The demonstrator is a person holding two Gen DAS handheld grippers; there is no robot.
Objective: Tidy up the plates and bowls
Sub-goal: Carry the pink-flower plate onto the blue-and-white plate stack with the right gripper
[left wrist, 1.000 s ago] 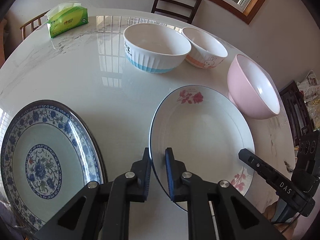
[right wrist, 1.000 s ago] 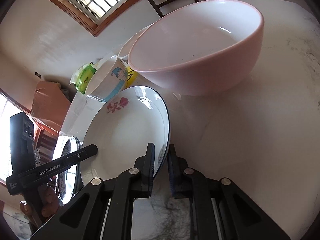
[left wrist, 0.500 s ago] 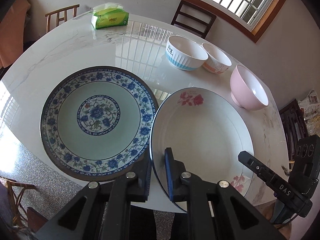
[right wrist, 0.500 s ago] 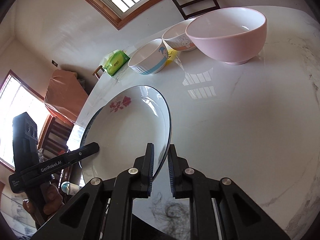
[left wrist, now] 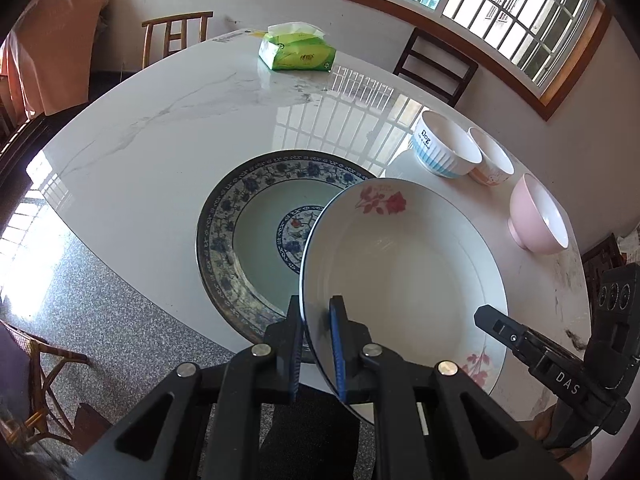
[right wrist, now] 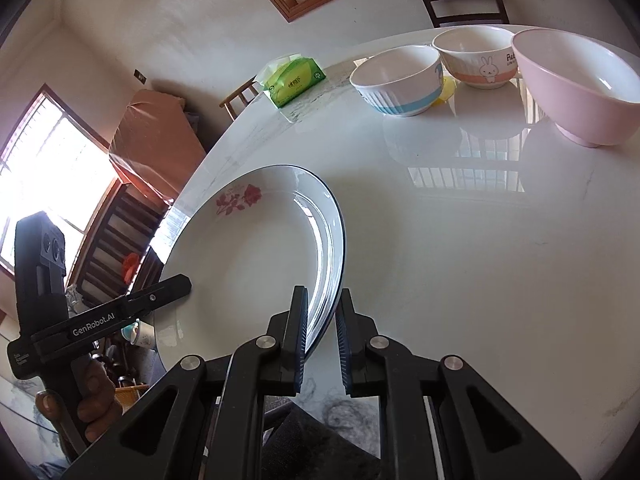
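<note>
White plate (left wrist: 404, 276): round, so no long axis is showing; its hollow face is pointing up and tilting toward the left claw, the rim edged with a thin dark line, a red rose spray at the far rim and a paler pink sprig at the near rim.
Where the white plate is sitting: it is hanging above the worktop (left wrist: 168, 160), its left edge overlapping the right part of the blue-patterned plate (left wrist: 248, 240).
Left claw (left wrist: 316, 344): it is clamping the white plate's near-left rim, one finger under the rim and one inside.
Right claw (right wrist: 322, 336): it is straddling the white plate's (right wrist: 248, 256) right rim; the left finger is lying against the rim, while a gap is showing at the right finger, so the grip cannot be told for certain.
Blue-patterned plate: it is lying flat on the worktop, with a dark floral border and a blue medallion at the centre.
Bowls: beyond the white plate, to its right, a blue-banded ribbed bowl (left wrist: 446, 148), a rabbit bowl (right wrist: 476, 60) and a pink bowl (left wrist: 538, 220) are standing upright in a row.
Tissue pack (left wrist: 298, 52): green, it is lying far beyond the blue-patterned plate.
</note>
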